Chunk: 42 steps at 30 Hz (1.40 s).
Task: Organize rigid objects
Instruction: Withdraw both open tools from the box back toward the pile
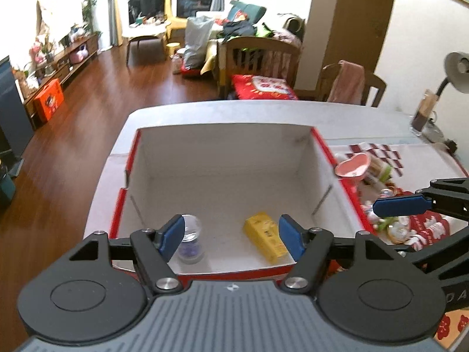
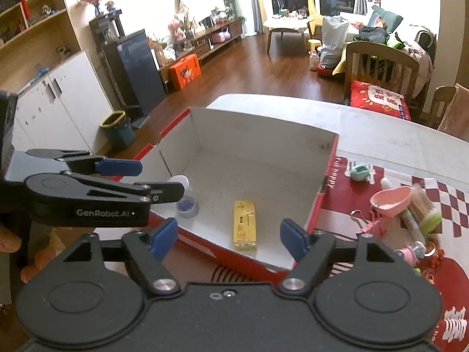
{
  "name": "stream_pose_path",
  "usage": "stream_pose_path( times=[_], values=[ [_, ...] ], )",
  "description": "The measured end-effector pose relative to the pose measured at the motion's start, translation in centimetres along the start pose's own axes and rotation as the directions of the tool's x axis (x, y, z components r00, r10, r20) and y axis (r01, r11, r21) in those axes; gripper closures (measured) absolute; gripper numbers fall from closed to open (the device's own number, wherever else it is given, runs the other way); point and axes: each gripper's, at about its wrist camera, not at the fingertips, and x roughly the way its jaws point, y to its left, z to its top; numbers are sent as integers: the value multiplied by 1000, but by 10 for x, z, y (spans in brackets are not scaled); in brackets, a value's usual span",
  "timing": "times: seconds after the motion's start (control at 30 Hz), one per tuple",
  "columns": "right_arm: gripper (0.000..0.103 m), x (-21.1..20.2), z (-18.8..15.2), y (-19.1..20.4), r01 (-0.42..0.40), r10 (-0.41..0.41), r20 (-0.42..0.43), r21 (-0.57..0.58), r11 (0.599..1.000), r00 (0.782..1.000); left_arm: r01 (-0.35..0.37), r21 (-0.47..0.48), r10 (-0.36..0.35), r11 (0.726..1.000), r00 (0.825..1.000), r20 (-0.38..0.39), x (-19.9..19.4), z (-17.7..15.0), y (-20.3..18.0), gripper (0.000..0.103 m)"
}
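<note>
I am looking down into the big white cardboard box with red outer walls (image 1: 225, 158), which sits on the pale table (image 1: 234, 111) and fills the middle of both my wrist views. It already holds two things. A flat yellow rectangular packet (image 2: 245, 225) lies on the box floor with its long axis running away from me, toward the far wall. A small clear jar with a purple base and a white lid (image 2: 187, 204) rests near the box's left wall.

Everything not yet sorted lies outside the box, to its right, on the red-and-white patterned cloth (image 2: 433, 193): a pink heart-shaped plastic dish (image 2: 391, 198), a clear tube of wooden toothpicks with a green cap (image 2: 425, 208), a pink binder clip (image 2: 365, 220) and a small teal gadget (image 2: 360, 173).

So the next pick lies to the right, and my right claw (image 2: 228, 239) is the nearer one, with the pile just past its right finger. The tube's long axis runs diagonally, away and to the left, so I would judge a wrist turn is needed to close across it.

My right claw stands apart with nothing between its pads, hanging over the near wall of the box. My left claw (image 1: 231, 236) is likewise apart and empty, above the jar's side of the box.

The lower pile is a jumble I cannot sort out: small pink and white pieces overlap, my right claw hides part of it in the left view, and the frame edge cuts the cloth off.
</note>
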Motion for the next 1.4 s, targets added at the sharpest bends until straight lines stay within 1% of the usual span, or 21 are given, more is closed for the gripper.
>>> stream_pose_path(
  times=[0.07, 0.17, 0.23, 0.3, 0.43, 0.5, 0.6, 0.7, 0.83, 0.97, 1.07, 1.27, 1.37, 1.4],
  values=[
    [20, -5, -3, -2, 0, 0, 10, 3, 1000, 1000, 10, 7, -10, 1000, 1000, 9, -4, -1, -9, 33],
    [17, -25, -14, -24, 2, -4, 48, 37, 999, 999, 32, 14, -33, 999, 999, 19, -8, -1, -24, 32],
    [15, -29, -17, -30, 3, -5, 56, 44, 999, 998, 43, 19, -44, 999, 999, 26, -10, -3, -35, 32],
    [13, -41, -26, -49, 14, -19, 84, 60, 998, 996, 55, 24, -56, 998, 998, 28, -10, -5, -48, 27],
    [6, -59, -41, -72, 27, -36, 121, 74, 997, 992, 80, 35, -82, 996, 996, 37, -9, -6, -76, 26],
    [3, -65, -48, -81, 35, -45, 136, 73, 997, 990, 86, 39, -88, 995, 995, 43, -7, -6, -88, 24],
    [1, -73, -60, -101, 52, -63, 146, 73, 996, 987, 78, 45, -80, 996, 995, 52, -1, -7, -109, 22],
    [0, -76, -71, -118, 69, -80, 145, 76, 995, 986, 68, 50, -71, 996, 996, 50, 7, -6, -127, 22],
    [0, -75, -83, -138, 80, -88, 130, 67, 995, 988, 89, 40, -91, 995, 995, 30, 21, -6, -150, 22],
    [0, -72, -93, -151, 90, -94, 112, 34, 995, 989, 103, 21, -103, 995, 995, 3, 37, -10, -172, 22],
    [0, -64, -103, -164, 106, -104, 91, -19, 994, 990, 103, 18, -103, 995, 995, -12, 52, -12, -190, 22],
    [0, -49, -110, -180, 103, -98, 68, -75, 992, 993, 89, 28, -88, 996, 996, -28, 80, -18, -216, 22],
    [0, -34, -114, -195, 80, -77, 39, -108, 991, 996, 71, 24, -70, 997, 997, -45, 95, -22, -223, 22],
    [0, -29, -115, -198, 76, -73, 29, -118, 990, 997, 56, 26, -55, 998, 997, -46, 100, -24, -226, 22]
  ],
)
